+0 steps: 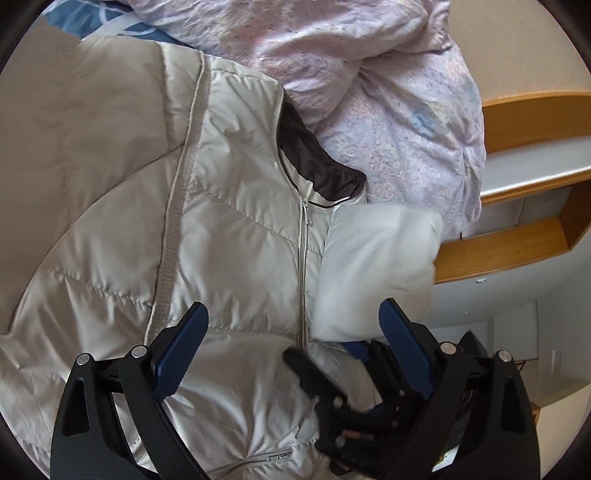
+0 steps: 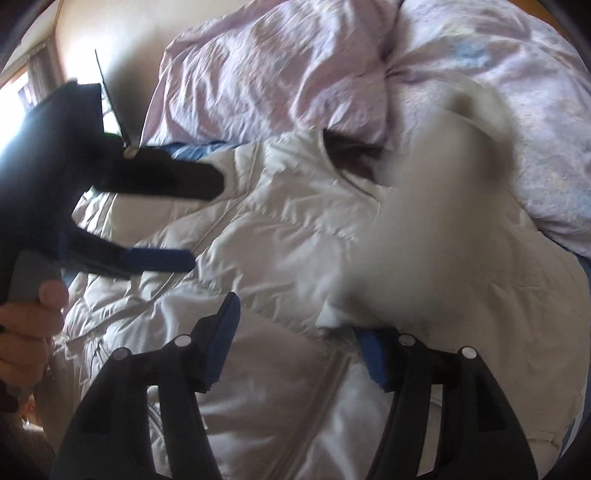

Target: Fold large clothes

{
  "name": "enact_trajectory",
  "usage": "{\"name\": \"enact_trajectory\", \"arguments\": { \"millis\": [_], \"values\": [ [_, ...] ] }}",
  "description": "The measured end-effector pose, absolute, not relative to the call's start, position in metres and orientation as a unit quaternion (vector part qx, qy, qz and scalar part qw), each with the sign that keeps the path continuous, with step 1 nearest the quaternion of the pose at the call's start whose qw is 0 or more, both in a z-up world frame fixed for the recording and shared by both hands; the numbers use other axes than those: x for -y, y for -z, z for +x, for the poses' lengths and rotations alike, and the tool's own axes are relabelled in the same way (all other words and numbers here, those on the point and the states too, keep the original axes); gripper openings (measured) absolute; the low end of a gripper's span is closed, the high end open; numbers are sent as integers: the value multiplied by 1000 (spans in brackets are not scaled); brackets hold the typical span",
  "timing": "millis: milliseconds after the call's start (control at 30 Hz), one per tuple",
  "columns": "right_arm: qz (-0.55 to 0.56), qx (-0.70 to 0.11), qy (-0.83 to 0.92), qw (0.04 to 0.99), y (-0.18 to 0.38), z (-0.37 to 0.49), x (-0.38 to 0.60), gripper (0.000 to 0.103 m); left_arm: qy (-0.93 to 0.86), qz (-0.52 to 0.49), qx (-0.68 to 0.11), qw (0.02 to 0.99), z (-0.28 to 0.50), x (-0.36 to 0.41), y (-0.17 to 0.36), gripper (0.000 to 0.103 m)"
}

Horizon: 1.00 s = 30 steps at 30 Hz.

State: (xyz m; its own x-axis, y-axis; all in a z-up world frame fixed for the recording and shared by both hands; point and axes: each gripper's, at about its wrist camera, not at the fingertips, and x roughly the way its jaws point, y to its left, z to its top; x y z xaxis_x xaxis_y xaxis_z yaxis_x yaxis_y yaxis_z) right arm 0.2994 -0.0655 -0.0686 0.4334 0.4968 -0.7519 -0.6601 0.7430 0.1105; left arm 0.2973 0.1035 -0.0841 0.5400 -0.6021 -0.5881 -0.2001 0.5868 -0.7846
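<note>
Left wrist: duvet (image 1: 369, 74) (crumpled) beside jacket (image 1: 221, 229)

I see the puffer jacket (image 1: 236, 236) as quilted cloth with a soft sheen; its zipper (image 1: 303, 258) looks metal; at one o'clock, crinkled matt duvet (image 1: 369, 74); at three, smooth wooden shelf (image 1: 517, 247).

Location: a bedroom in a home. This is indicated by a crumpled pale-lilac duvet (image 1: 369, 92) heaped on a bed with a blue patterned sheet (image 1: 110, 22), a wooden wall shelf (image 1: 524, 206) mounted alongside, and plain cream walls (image 1: 517, 44)
</note>
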Motion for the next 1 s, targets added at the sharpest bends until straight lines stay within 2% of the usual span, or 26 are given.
{"name": "enact_trajectory", "arguments": {
  "millis": [100,200,300,333,367,467,500,533,633,867,1000],
  "values": [
    [-83,-408,-347,841,63,287,77,58,128,-433,-467,760,301,-101,90,95],
    [-18,-416,-331,847,50,281,110,58,129,-421,-479,759,306,-91,96,95],
    [71,-434,-313,841,42,281,151,59,119,-415,-488,759,312,-82,102,85],
    [113,-441,-306,836,42,281,170,59,119,-417,-488,757,313,-80,102,77],
    [136,-446,-299,833,41,283,179,59,117,-415,-491,757,315,-78,104,74],
    [216,-457,-267,821,45,287,216,59,98,-407,-499,759,321,-70,107,50],
    [228,-456,-256,821,46,287,224,60,84,-400,-500,763,322,-69,108,31],
    [228,-454,-251,824,45,288,225,60,77,-396,-499,767,322,-69,108,18],
    [191,-441,-244,842,37,284,216,60,65,-404,-484,773,312,-78,105,13],
    [82,-435,-245,863,36,298,142,60,30,-401,-482,779,287,-85,115,13],
    [-9,-432,-218,875,47,318,92,59,26,-399,-480,781,284,-86,114,19]
  ]
}}
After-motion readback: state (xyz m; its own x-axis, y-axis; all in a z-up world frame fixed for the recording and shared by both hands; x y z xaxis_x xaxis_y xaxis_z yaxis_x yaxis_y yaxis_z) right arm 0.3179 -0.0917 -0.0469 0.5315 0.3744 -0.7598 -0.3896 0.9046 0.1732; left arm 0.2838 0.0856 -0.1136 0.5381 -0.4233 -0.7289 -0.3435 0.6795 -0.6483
